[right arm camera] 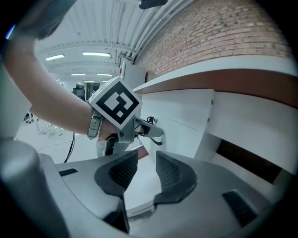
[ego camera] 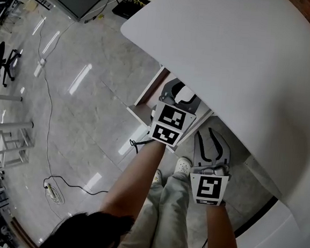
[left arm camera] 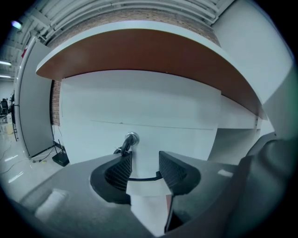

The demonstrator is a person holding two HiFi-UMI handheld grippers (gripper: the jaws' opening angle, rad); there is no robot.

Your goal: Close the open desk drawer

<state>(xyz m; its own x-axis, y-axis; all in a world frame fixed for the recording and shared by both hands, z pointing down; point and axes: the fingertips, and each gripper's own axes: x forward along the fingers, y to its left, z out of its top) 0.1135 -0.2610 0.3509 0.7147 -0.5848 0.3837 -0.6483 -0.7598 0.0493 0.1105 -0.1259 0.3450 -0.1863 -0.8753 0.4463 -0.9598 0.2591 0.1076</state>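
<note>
- Left gripper view is showing the left claw (left arm camera: 145,158) with its jaws standing apart and nothing clamped between them, only the white drawer front (left arm camera: 186,139) filling the gap.
- A small metal lock (left arm camera: 132,138), with what looks like a key in it, is sticking out of that front just above the tip of the claw's left jaw.
- Head view is placing the drawer (ego camera: 141,111) pulled out from under the edge of the white tabletop (ego camera: 231,57), with the left claw up against it.
- Judging from this, the step in hand is the push itself, so the jaw tips should be pressing flat on bare panel beside the lock, not on the key, which could bend or turn.
- Pushing straight along the drawer's travel, and slowly near the end, is looking like the way to avoid skewing it on its runners or slamming it.
- Right claw (right arm camera: 146,160) is hanging lower and to the right, jaws a little apart and holding nothing, looking across at the left one. It is taking no part, and is best kept out of the closing gap.
</note>
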